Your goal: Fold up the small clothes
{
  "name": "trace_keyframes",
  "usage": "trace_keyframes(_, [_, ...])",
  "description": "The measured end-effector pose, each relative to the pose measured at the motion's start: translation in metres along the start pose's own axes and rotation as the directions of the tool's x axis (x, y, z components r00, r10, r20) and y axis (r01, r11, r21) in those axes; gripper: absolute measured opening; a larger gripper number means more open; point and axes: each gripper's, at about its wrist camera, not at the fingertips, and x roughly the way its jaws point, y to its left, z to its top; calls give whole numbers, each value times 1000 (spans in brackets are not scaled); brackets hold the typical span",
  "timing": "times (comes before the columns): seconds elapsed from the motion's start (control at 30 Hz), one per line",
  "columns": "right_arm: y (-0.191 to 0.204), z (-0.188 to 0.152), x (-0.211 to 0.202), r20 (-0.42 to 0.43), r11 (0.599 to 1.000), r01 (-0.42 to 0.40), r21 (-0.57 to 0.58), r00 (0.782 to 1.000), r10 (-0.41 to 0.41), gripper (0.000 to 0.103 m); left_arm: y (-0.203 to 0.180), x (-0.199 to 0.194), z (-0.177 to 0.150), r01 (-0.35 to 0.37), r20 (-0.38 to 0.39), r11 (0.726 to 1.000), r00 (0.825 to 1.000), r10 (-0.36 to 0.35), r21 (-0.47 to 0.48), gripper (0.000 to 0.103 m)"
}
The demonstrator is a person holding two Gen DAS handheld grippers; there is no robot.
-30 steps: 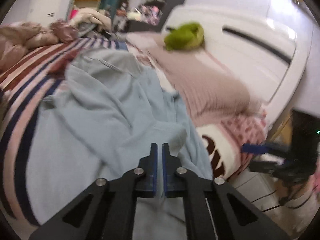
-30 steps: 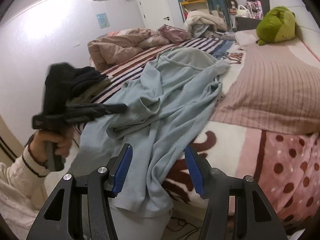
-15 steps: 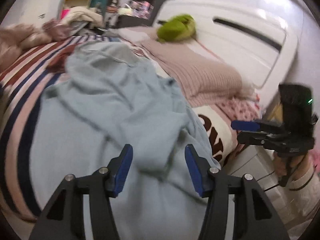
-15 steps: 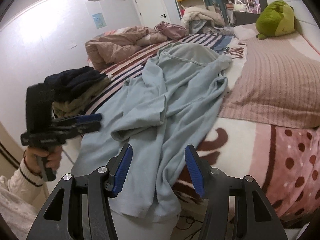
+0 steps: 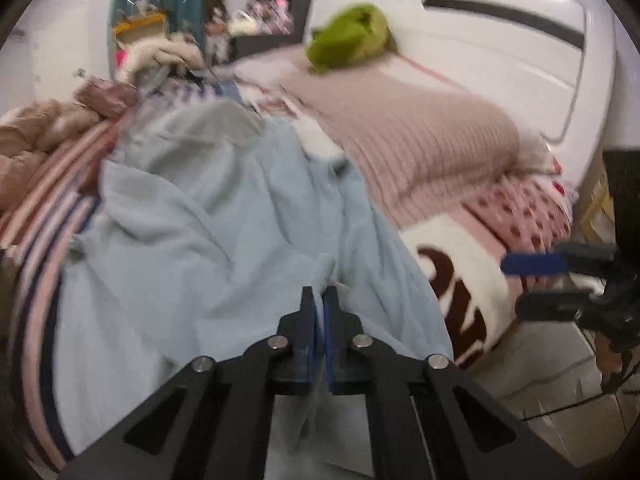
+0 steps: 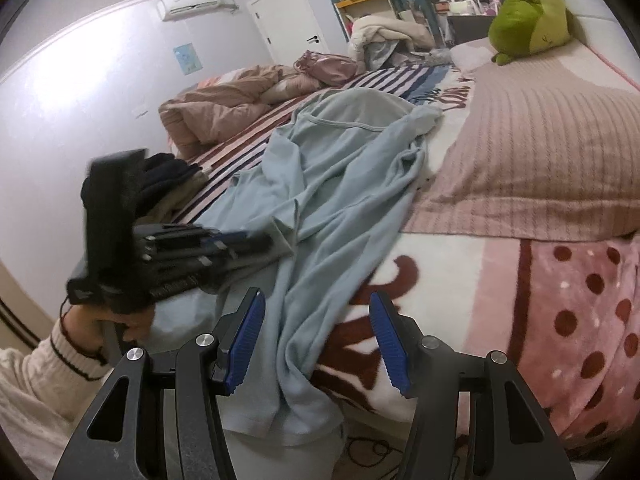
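While L gripper (image 5: 319, 300) pinches a fold of the light-blue top (image 5: 192, 216), crumpled on the bed (image 6: 460, 280), R gripper (image 6: 316, 336) hangs wide apart nr the hem; lift slow, keep fabric taut.

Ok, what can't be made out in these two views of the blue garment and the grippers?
- Left wrist view: motion blur; which part of the garment the left gripper pinches is unclear.
- Right wrist view: the left gripper is smeared, its tips indistinct.
- Right wrist view: the garment's hem hangs over the bed edge, behind the right gripper.
- Left wrist view: the right gripper is cut by the frame edge.
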Motion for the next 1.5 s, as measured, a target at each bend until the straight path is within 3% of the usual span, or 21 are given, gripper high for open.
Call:
trace_keyframes(0.17, [-5,-5,-4,4,1000,0,29,1000,0,50,35,-52,-20,-52,108,985,992,70,-163,1])
trace_keyframes(0.27, [-8,-10,-8,3,999,5,54,1000,-5,50,58,-78,-48,-134,89,963,983,158,-234,1])
trace_keyframes(0.33, [-9,-13,-10,1,997,7,72,1000,-7,50,77,-89,-77,-152,31,942,985,169,-298,1])
trace_keyframes(0.43, [-9,-18,-10,-6,994,11,108,1000,-10,50,92,-92,-116,-119,-42,925,993,111,-360,1])
trace_keyframes(0.5, [-5,-19,-9,-11,993,21,114,1000,-20,50,93,-97,-134,7,-26,922,1000,-18,-386,1])
trace_keyframes(0.53, [-3,-19,-9,-13,993,23,115,1000,-21,50,92,-101,-138,104,6,915,994,-110,-389,2])
trace_keyframes(0.57, [1,-18,-9,-13,993,22,114,1000,-21,50,91,-105,-140,164,36,909,986,-163,-382,9])
trace_keyframes(0.6, [4,-17,-9,-13,994,23,110,1000,-21,50,91,-108,-139,172,47,911,985,-166,-375,35])
trace_keyframes(0.67, [11,-14,-8,-18,995,25,97,1000,-23,50,98,-111,-131,113,59,927,993,-99,-356,62])
trace_keyframes(0.8, [23,-11,-1,-38,998,30,58,999,-28,50,120,-102,-111,58,59,936,997,-40,-346,62])
trace_keyframes(0.93, [29,-10,6,-54,999,22,44,998,-20,50,124,-63,-95,-12,-50,968,999,0,-249,62])
trace_keyframes(0.97, [29,-10,7,-55,999,22,44,998,-19,50,121,-55,-94,-29,-70,973,997,13,-230,51])
trace_keyframes(1.0, [29,-10,8,-57,999,22,45,998,-19,50,120,-50,-94,-37,-82,975,996,19,-217,22])
trace_keyframes(1.03, [28,-10,8,-57,999,24,45,998,-21,50,117,-49,-96,-35,-76,977,997,19,-208,7])
trace_keyframes(1.07, [28,-10,8,-57,999,28,46,998,-26,50,112,-55,-97,-18,-41,980,999,10,-196,1])
trace_keyframes(1.17, [27,-9,4,-54,998,42,45,998,-40,50,106,-80,-100,-39,37,980,998,47,-196,1])
trace_keyframes(1.33, [19,-15,-2,-64,996,38,74,997,-34,51,125,-89,-117,-53,-1,960,998,55,-275,1])
trace_keyframes(1.4, [15,-20,1,-80,995,27,99,997,-19,51,126,-85,-122,-33,-23,956,999,27,-290,7])
trace_keyframes(1.43, [13,-23,3,-92,993,19,114,996,-8,51,127,-86,-125,-28,-24,954,999,22,-299,18])
trace_keyframes(1.47, [12,-26,5,-106,992,4,127,994,10,51,129,-88,-127,-27,-20,951,1000,22,-309,52])
trace_keyframes(1.5, [12,-30,6,-120,990,-16,137,992,33,51,131,-92,-130,-30,-8,946,1000,29,-323,75])
